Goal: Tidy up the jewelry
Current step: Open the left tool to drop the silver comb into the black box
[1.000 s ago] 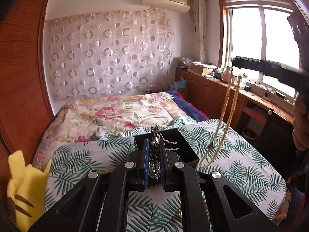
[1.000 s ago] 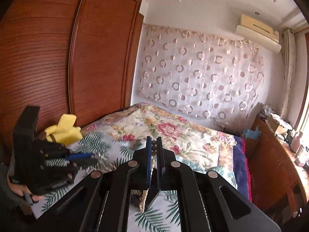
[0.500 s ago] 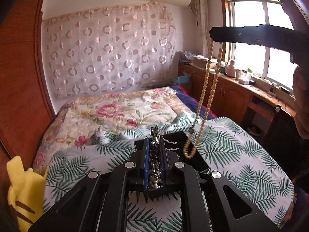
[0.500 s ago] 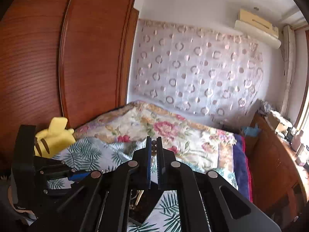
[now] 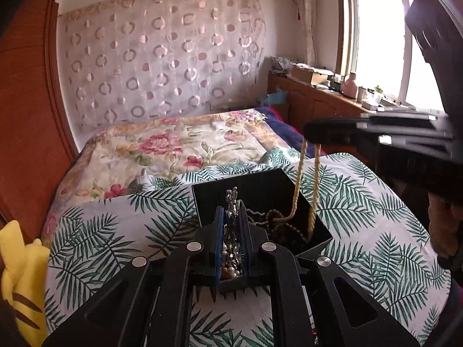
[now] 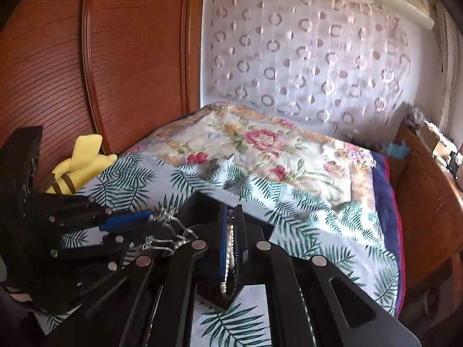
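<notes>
A black open box (image 5: 269,185) lies on the palm-print cloth on the bed. My left gripper (image 5: 233,217) is shut on a silver sparkly jewelry piece (image 5: 231,202) just above the box's near left edge. My right gripper (image 5: 311,137) is shut on a beige beaded necklace (image 5: 298,190) that hangs down into the box, its lower end resting among other beads there. In the right wrist view the right gripper (image 6: 231,217) pinches the beads (image 6: 228,240) over the box (image 6: 202,205), and the left gripper (image 6: 150,219) with the silver piece (image 6: 167,217) is at left.
A yellow plush toy (image 5: 20,263) lies at the left edge of the bed beside the wooden wardrobe (image 6: 86,72). A floral quilt (image 5: 179,144) covers the far half. A wooden cabinet (image 5: 318,101) with clutter runs under the window at right.
The right gripper has lowered the beaded necklace from above the bed into the black box. The left gripper has tilted down a little, still holding the silver piece.
</notes>
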Tool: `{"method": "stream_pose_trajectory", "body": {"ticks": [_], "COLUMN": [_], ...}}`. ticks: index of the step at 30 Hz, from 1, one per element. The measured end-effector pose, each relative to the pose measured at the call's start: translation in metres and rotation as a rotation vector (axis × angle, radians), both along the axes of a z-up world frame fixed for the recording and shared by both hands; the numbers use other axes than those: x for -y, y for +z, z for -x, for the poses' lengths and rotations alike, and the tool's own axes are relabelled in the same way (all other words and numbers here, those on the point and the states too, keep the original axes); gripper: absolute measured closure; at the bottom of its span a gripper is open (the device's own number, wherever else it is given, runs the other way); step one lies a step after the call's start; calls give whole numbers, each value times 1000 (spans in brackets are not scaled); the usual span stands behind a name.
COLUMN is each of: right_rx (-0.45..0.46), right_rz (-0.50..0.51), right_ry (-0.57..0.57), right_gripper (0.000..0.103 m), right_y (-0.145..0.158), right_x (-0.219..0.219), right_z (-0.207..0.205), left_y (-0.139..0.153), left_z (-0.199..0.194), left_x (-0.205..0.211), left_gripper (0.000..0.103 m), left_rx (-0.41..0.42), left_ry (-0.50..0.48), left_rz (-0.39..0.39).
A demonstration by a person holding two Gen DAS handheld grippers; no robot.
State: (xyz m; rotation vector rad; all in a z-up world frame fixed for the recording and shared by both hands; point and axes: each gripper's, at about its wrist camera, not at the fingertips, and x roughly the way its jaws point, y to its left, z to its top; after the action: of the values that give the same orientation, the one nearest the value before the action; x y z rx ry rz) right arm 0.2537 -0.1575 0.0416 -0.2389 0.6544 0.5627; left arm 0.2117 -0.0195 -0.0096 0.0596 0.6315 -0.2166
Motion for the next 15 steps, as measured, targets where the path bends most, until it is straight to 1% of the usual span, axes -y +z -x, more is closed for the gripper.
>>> {"method": "stream_pose_trajectory", "body": {"ticks": [9, 15], "right_rx": [12, 2], "right_rz": [-24, -34], "right_ry": [-8, -10], "right_gripper": [95, 94], "right_y": [3, -10], "right_x": [14, 27], "right_z": [13, 32], "left_y": [-3, -6], "left_z": [-7, -20], "left_x": [0, 8], "left_gripper": [94, 94], "left_rx": [-5, -9], "left_ry": [-2, -12], "left_rz": [1, -3]}}
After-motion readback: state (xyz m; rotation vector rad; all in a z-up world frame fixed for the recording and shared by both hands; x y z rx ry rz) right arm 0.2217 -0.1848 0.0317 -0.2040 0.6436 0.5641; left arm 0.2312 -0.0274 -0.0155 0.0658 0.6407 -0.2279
